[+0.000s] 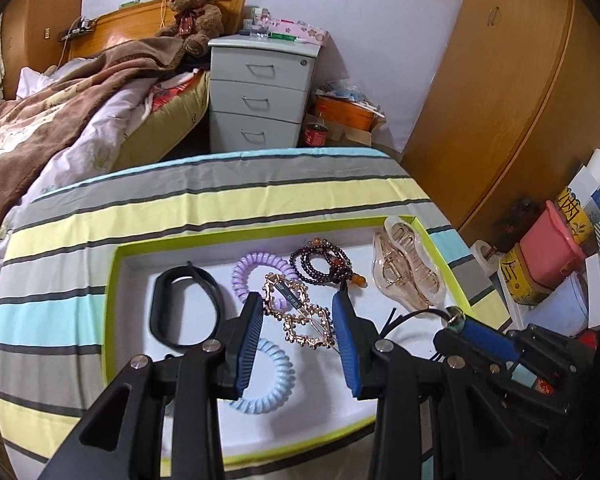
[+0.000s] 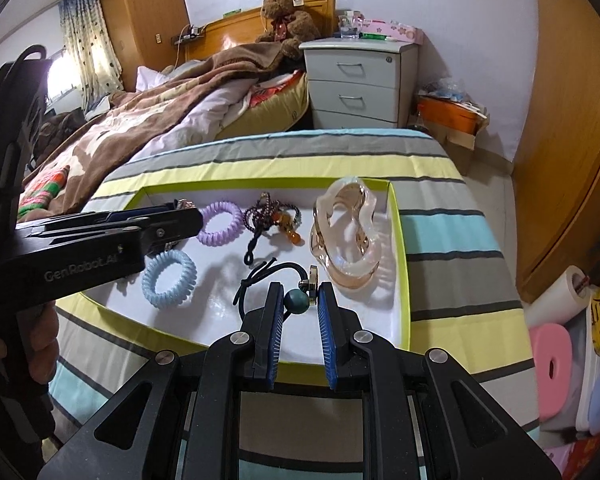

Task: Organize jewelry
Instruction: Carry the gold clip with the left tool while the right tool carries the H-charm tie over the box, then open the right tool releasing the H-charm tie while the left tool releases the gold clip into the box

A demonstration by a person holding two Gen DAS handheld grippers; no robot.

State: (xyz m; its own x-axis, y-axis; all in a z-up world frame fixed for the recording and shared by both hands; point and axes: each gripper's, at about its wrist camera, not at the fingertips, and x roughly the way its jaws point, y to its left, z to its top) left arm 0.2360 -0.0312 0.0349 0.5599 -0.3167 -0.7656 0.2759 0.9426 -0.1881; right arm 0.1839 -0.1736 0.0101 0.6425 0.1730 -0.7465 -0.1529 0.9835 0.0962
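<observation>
A white tray with a lime rim (image 1: 112,280) (image 2: 400,240) lies on the striped cloth. My left gripper (image 1: 296,306) (image 2: 196,216) hangs over the tray's middle, shut on a gold openwork hair clip (image 1: 300,316). My right gripper (image 2: 300,290) (image 1: 456,320) is over the tray's near right part, shut on a black elastic hair tie (image 2: 260,272) at its teal bead (image 2: 294,300). In the tray lie a black wristband (image 1: 184,308), a purple spiral tie (image 2: 220,224), a blue spiral tie (image 2: 170,280), a dark bead bracelet (image 2: 268,216) and an amber claw clip (image 2: 348,236).
The striped cloth (image 1: 220,204) covers a small table. Behind it stand a bed with a brown blanket (image 1: 60,112) and a grey drawer unit (image 1: 260,96). A wooden wardrobe (image 1: 500,100) and stacked boxes (image 1: 552,248) fill the right. A person's hand (image 2: 40,340) holds the left gripper.
</observation>
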